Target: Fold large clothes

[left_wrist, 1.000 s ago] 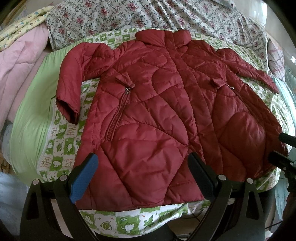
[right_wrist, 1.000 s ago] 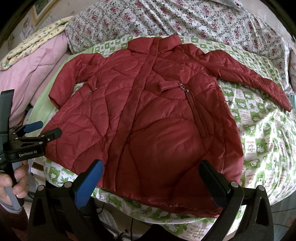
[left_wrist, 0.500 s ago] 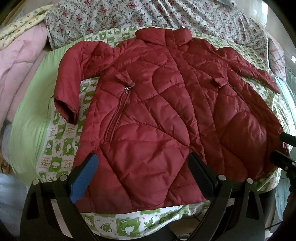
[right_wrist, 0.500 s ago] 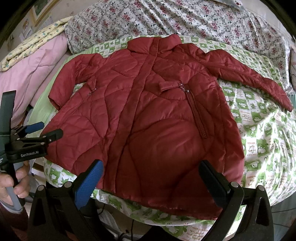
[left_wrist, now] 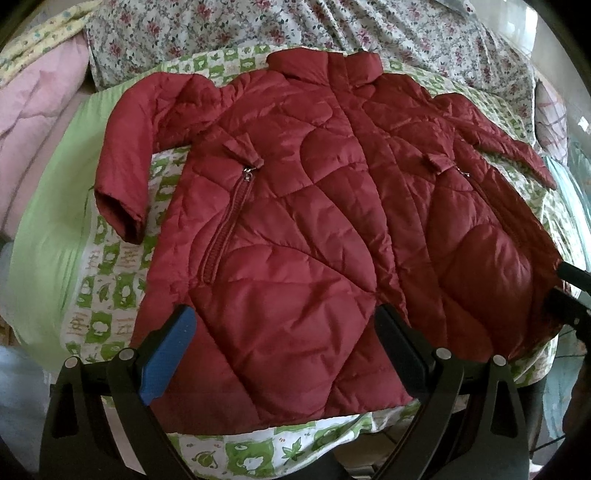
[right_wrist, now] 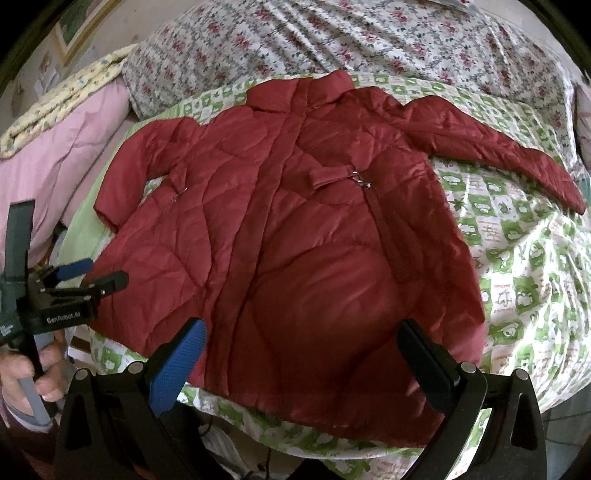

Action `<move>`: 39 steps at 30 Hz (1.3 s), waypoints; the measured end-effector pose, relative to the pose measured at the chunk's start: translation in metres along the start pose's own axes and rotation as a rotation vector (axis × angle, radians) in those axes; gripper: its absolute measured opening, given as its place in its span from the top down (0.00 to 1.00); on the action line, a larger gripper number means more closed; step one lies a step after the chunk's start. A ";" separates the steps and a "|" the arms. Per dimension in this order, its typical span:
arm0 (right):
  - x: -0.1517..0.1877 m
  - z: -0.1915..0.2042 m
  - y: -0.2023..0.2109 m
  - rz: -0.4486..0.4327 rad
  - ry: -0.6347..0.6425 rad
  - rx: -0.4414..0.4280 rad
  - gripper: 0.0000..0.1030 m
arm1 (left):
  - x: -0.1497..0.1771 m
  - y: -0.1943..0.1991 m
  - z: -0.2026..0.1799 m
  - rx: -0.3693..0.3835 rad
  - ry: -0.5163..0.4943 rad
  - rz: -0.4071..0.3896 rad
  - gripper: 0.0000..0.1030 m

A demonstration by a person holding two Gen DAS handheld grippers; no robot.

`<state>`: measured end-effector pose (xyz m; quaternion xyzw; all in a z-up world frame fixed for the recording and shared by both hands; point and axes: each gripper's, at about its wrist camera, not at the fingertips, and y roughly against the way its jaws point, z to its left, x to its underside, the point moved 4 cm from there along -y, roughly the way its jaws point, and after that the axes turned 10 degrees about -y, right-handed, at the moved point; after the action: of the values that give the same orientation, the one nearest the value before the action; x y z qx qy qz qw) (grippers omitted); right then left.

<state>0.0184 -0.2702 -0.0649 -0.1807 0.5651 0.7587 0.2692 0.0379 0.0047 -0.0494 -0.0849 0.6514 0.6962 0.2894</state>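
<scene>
A dark red quilted jacket [left_wrist: 314, 206] lies flat and face up on the bed, collar at the far end, hem toward me; it also shows in the right wrist view [right_wrist: 295, 240]. Its left sleeve [left_wrist: 125, 158] bends down toward me and its right sleeve [right_wrist: 498, 151] stretches out to the right. My left gripper [left_wrist: 284, 347] is open and empty, just above the hem's left half. My right gripper [right_wrist: 306, 354] is open and empty above the hem's right half. The left gripper [right_wrist: 99, 275] shows at the left edge of the right wrist view.
The jacket lies on a green and white patterned sheet [right_wrist: 517, 258] over a light green cover [left_wrist: 48, 221]. A floral quilt [left_wrist: 295, 26] is bunched at the far end. A pink blanket [right_wrist: 48, 173] is piled at the left.
Both grippers have moved slightly forward toward the jacket's hem. The jacket has not moved.
</scene>
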 end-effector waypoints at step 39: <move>-0.144 -0.357 -0.022 -0.339 -0.794 0.143 0.23 | -0.069 -0.079 0.044 0.063 0.140 0.055 0.05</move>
<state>0.1349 -0.6354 -0.1044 0.0541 0.4312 0.6734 0.5980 0.1460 0.0252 -0.0769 -0.1060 0.6938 0.6754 0.2264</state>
